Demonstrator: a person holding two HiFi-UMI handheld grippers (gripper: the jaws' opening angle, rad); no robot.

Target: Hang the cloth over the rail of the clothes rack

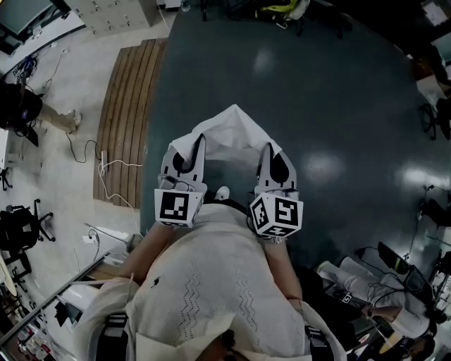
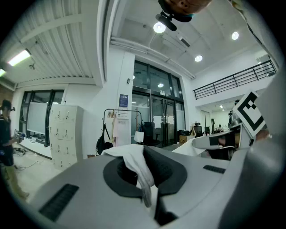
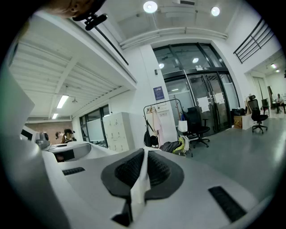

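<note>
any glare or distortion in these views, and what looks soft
Head view: dim overall, lamp glare in patches on the dark floor, the white cloth clear. Left gripper view: strong fisheye bending, black corners, ceiling light blown out, cloth up close slightly soft. Right gripper view: same fisheye, a blown ceiling light, the clothes rack fairly sharp.

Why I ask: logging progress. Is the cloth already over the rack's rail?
No, the left claw and right claw hold the cloth far from the rack.

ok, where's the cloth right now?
Head view, centre: the cloth is held in front of the person, stretched between the left gripper and right gripper, both shut on it; the clothes rack stands far ahead.
</note>
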